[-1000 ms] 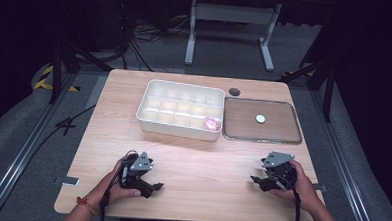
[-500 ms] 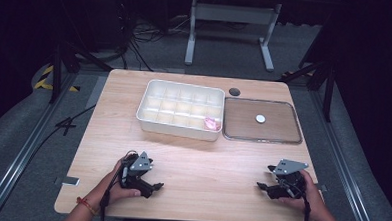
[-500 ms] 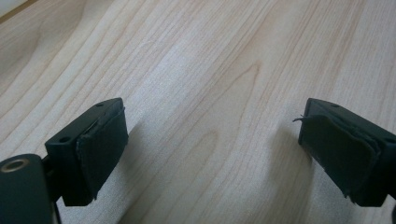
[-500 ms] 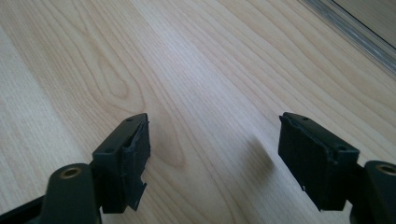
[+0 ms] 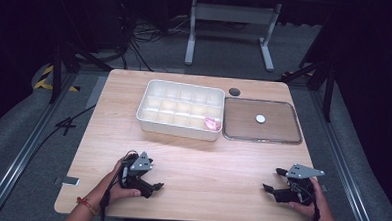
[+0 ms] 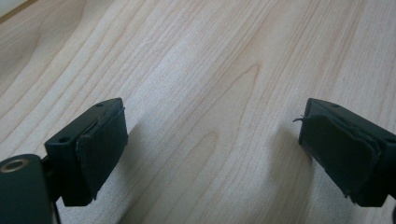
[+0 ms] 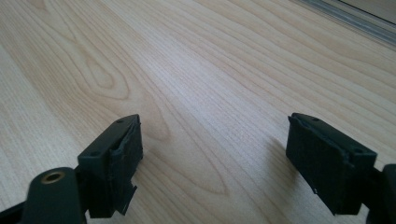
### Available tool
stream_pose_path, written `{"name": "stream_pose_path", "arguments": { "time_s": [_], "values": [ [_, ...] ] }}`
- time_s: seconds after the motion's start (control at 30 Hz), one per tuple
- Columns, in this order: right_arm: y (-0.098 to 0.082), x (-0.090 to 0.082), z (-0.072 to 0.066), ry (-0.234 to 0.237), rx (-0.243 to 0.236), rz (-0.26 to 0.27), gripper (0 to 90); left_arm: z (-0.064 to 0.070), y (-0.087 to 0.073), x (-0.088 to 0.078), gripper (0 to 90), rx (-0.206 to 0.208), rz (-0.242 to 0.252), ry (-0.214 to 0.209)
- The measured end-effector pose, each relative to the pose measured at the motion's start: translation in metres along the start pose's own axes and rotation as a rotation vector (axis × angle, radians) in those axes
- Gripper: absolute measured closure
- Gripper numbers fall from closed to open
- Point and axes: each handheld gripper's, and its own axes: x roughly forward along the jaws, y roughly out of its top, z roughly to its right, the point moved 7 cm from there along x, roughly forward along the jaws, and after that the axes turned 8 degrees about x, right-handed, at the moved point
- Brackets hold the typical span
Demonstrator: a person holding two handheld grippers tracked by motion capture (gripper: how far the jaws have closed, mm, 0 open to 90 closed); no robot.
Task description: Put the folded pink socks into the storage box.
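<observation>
My left gripper (image 5: 155,180) rests low over the wooden table (image 5: 217,161) near its front left, held in a hand. Its jaws stand wide apart with bare wood between them (image 6: 212,149). My right gripper (image 5: 272,179) is at the front right, its jaws pointing left. They have just been opening and now stand wide with nothing between them (image 7: 215,158). At the back stands a white compartment box (image 5: 180,110) with a small pink thing (image 5: 212,123) in its near right cell. Beside it lies a clear flat tray (image 5: 283,134) holding a white disc (image 5: 260,119).
A dark round hole (image 5: 234,91) marks the table behind the tray. The table's front edge runs just below both hands. Bare wood lies between the grippers and the box. Metal stand legs (image 5: 230,22) and cables are on the floor beyond.
The right hand has moved to the right and nearer the front edge, sinking a little, and its jaws stand wider. The left hand has stayed where it was.
</observation>
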Motion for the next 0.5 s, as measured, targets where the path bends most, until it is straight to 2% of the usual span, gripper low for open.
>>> {"name": "stream_pose_path", "arguments": {
  "time_s": [0.5],
  "values": [
    [-0.0003,-0.0005,0.002,-0.02,0.021,0.005,18.5,0.0,0.0,0.0,8.2,0.001,-0.001,0.0]
  ]
}}
